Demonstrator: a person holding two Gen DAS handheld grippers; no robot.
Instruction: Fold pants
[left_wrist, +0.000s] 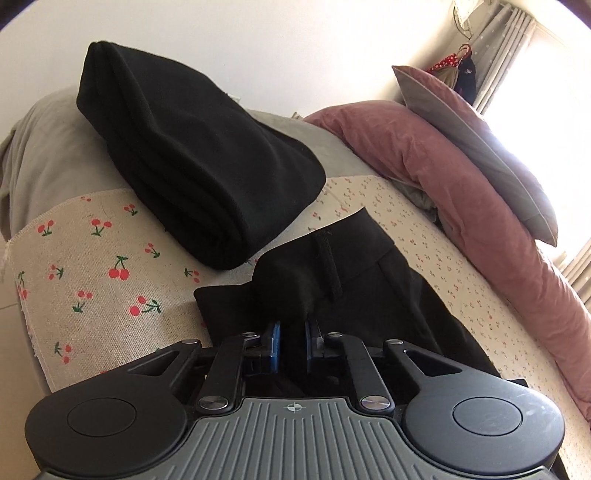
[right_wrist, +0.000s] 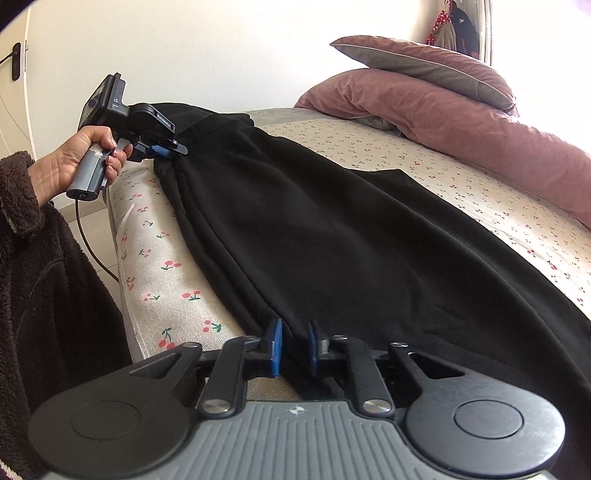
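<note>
Black pants (right_wrist: 332, 229) lie stretched lengthwise along the near edge of the bed (right_wrist: 480, 206), on its cherry-print cover. The left tool (left_wrist: 292, 334) pinches the waistband end; the right tool (right_wrist: 294, 347) pinches the opposite end. A folded black garment (left_wrist: 192, 162) rests beyond the waistband. Pink pillows (right_wrist: 424, 96) sit toward the far edge.

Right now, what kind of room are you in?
Most likely a bedroom. The black pants lie on a bed with a cherry-print sheet, pink pillows are piled at its far end, and curtains hang by a bright window.
</note>
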